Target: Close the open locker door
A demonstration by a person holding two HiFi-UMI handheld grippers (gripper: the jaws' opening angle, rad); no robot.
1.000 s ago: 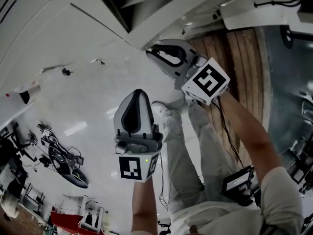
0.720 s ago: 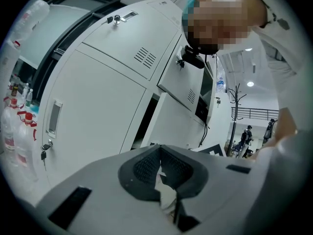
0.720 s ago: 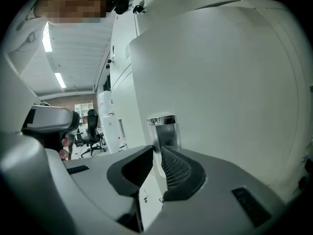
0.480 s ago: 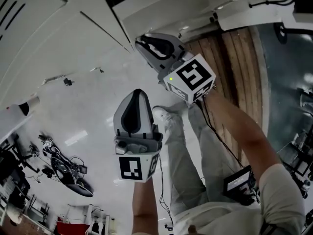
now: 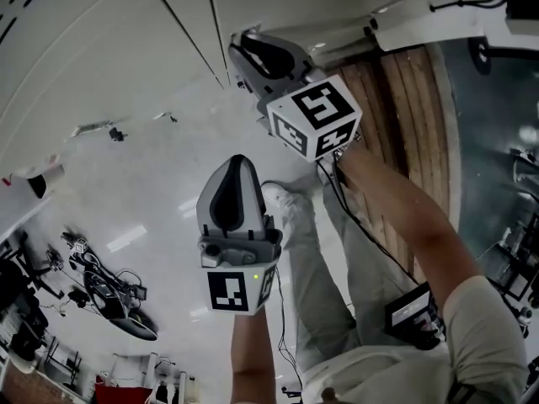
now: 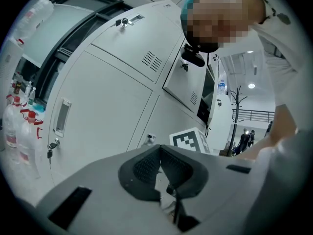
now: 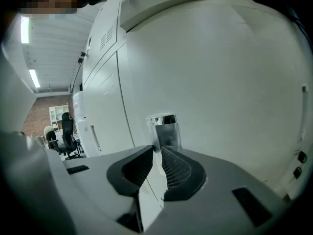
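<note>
The white locker door point(image 5: 286, 7) lies nearly flush with the locker front, with only thin dark seams to its left. In the right gripper view it fills the right side point(image 7: 225, 82), and its chrome pull point(image 7: 164, 126) sits beside the seam. My right gripper point(image 5: 240, 49) is shut and empty. Its tips point(image 7: 158, 150) rest at the door just below the pull. My left gripper point(image 5: 232, 160) hangs back from the lockers, pointing level. It is shut with nothing between its jaws point(image 6: 160, 148).
A strip of wooden floor point(image 5: 404, 99) runs along the lockers at the right. The person's legs point(image 5: 312, 259) stand below the grippers. Office clutter point(image 5: 109, 284) lies at lower left. Water bottles point(image 6: 19, 131) stand left of the lockers. A higher locker door point(image 6: 190, 82) looks ajar.
The dark locker opening at the top has narrowed to a thin seam as the door swung shut. My right gripper moved up and left with it. The left gripper stayed put.
</note>
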